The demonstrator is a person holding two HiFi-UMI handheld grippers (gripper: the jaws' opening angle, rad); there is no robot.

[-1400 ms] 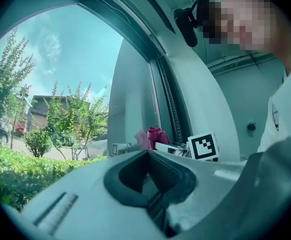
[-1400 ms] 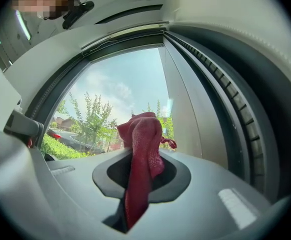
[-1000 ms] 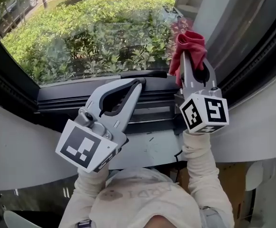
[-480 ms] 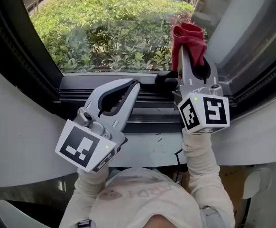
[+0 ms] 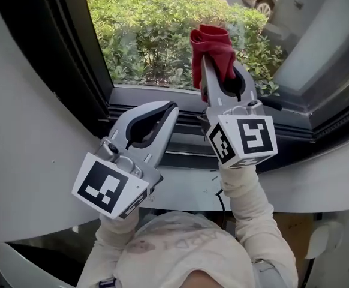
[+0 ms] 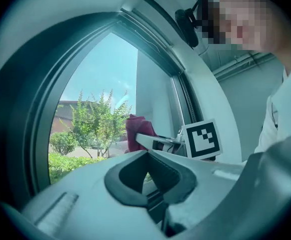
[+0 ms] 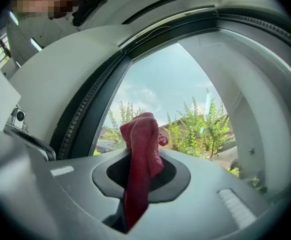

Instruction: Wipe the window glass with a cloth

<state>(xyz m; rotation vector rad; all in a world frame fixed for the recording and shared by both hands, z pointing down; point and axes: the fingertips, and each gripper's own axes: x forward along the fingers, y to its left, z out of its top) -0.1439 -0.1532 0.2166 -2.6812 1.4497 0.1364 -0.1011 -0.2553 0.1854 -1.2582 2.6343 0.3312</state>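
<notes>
Low near the frame (image 5: 294, 123), right gripper (image 5: 206, 71) clamps cloth (image 5: 213, 48) before window glass (image 5: 153, 35).

Left gripper (image 5: 170, 108): jaws together, nothing between them, tips angled forward and to the right. Right gripper (image 5: 205, 71): held higher, just beside the left, jaws clamped on red cloth (image 5: 210, 41). Both forearms in pale sleeves, reaching forward.

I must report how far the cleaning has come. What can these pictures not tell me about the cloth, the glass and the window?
- Whether the red cloth touches the window glass: head view, the cloth itself covers that spot.
- Streaks on the glass: every view, lost against the bushes outside.
- The window's top: head view, cut by the upper edge.
- The right gripper tips: head view, the cloth wraps them.
</notes>
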